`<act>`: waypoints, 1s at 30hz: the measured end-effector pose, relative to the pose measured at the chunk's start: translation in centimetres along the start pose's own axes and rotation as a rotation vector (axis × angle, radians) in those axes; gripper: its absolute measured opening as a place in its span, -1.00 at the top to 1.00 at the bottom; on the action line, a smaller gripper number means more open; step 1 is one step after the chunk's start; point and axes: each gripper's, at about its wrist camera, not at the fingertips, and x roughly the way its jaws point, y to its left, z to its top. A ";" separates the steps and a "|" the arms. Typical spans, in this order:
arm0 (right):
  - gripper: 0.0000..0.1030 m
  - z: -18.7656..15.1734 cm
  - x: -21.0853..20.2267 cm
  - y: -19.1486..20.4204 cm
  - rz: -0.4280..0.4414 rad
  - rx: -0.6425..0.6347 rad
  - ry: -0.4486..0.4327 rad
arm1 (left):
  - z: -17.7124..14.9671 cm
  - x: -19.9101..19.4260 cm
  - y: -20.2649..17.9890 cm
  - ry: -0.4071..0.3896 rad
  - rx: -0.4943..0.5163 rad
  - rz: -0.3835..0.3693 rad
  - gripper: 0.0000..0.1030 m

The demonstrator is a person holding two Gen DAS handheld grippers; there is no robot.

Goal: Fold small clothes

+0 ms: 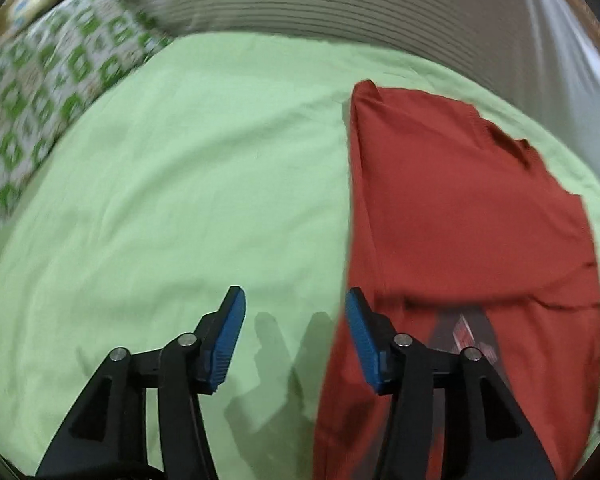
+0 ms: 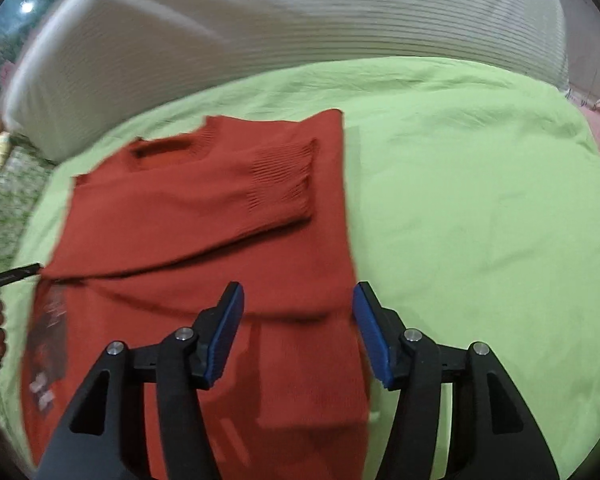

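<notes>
Both tongs [image 1: 296,336] [image 2: 298,334] parted, empty; red sweater [image 2: 204,248] lengthwise, collar toward the far pillow [image 2: 260,28].

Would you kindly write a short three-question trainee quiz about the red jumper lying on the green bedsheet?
1. True or false: the rust-red knitted jumper lies crumpled in a heap on the light green bedsheet.
2. Which part is folded across the jumper's body? A) ribbed-cuff sleeve B) hood C) belt
3. Fill in: neither the left gripper nor the right gripper holds any ____.

Key
1. False; it lies flat, partly folded.
2. A
3. Cloth; both stand open and empty.
</notes>
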 end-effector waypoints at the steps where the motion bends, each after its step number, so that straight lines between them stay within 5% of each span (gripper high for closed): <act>1: -0.16 -0.7 -0.7 0.4 0.006 -0.004 -0.010 | -1.2 -0.7 0.3 0.005 -0.013 -0.008 -0.20; 12: -0.22 -8.2 -6.3 1.3 -0.012 0.030 -0.014 | -12.6 -4.2 1.4 0.113 -0.112 -0.072 -0.40; 20: -0.24 -13.8 -10.8 0.0 0.009 0.096 0.032 | -19.2 -7.8 1.5 0.130 -0.094 -0.105 -0.59; 30: -0.24 -19.4 -13.3 0.6 0.091 0.118 0.087 | -24.2 -9.6 -0.4 0.130 -0.052 -0.100 -0.71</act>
